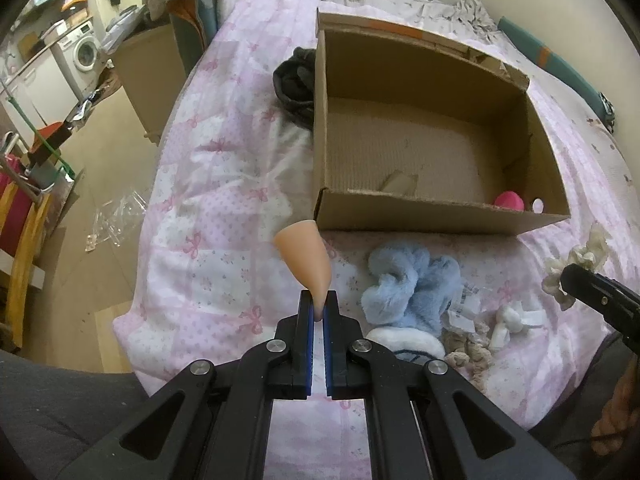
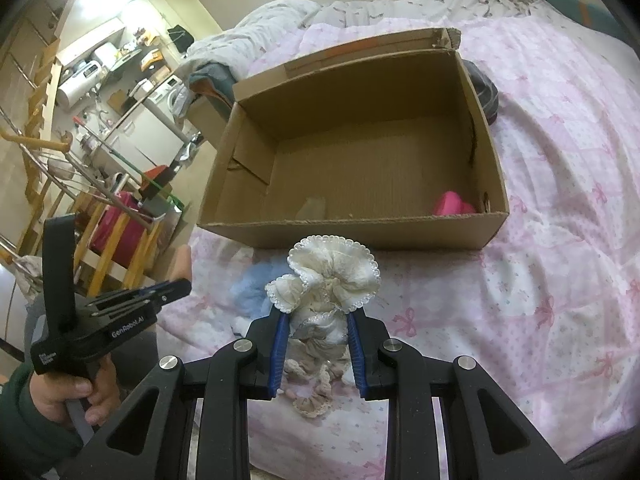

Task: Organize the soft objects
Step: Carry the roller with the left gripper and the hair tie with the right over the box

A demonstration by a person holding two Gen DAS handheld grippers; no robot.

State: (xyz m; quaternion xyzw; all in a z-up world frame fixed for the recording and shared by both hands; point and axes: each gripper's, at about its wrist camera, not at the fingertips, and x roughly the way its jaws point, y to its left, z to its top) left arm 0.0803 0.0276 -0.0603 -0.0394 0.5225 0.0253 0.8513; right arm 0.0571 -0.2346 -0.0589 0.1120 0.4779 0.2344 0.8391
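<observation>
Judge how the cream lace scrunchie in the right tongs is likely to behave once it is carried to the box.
Probably floppy: the cream lace scrunchie ruffles out loosely above the right tongs. Likely light, since its frills stand up unsupported. It seems unlikely to slip, as the pads bunch its middle, though loose frills could snag the cardboard box rim.

Home, bedroom w/ kitchen/laundry corner. Bed (image 1: 224, 184) w/ pink bow-print quilt, rumpled bedding (image 2: 280, 20) at far end. Far left: washing machine (image 1: 86, 52), white cabinets (image 1: 48, 80), water heater (image 2: 80, 80), cluttered shelf. Near left: wooden rack (image 2: 116, 236), wood-look floor (image 1: 96, 200).
</observation>
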